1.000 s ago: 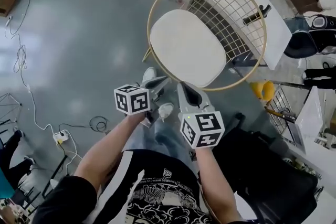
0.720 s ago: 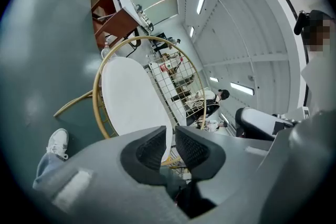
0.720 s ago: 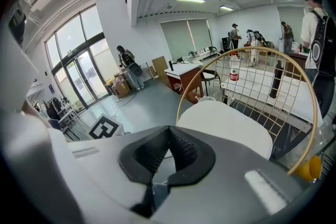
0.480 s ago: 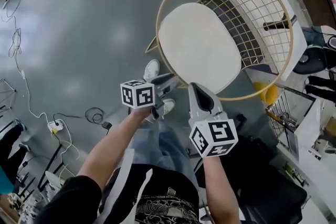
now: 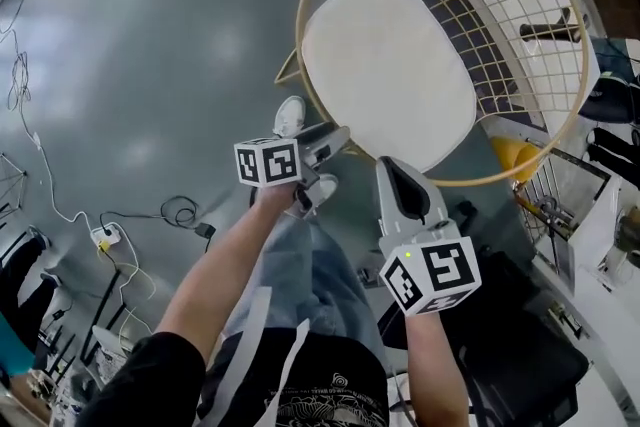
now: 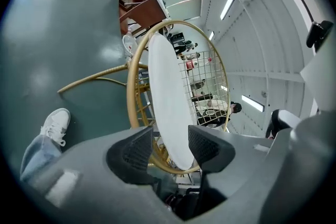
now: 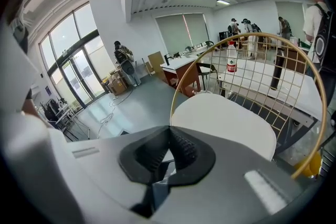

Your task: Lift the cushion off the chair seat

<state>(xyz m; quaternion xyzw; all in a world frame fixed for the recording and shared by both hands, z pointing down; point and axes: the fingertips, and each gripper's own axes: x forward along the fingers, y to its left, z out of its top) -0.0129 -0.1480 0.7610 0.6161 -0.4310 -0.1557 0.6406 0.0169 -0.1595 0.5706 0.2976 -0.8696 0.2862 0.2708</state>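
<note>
Lowered and drawn closer to the gold wire chair (image 5: pixel 520 5) since a second ago, the left side more than the right. Left gripper (image 5: pixel 338 135) (image 6: pixel 170 140): jaws just been opening, now spread wide, pressing on nothing. Straight ahead of it, framed edge-on between the pads, the near edge of the white seat cushion (image 5: pixel 385 70) (image 6: pixel 165 97) (possibly not yet reached, hard to judge from overhead). Right gripper (image 5: pixel 392 167) (image 7: pixel 169 134): jaws closed together, empty, just short of the cushion's near edge. Cushion flat on the seat, ahead of both grippers.
</note>
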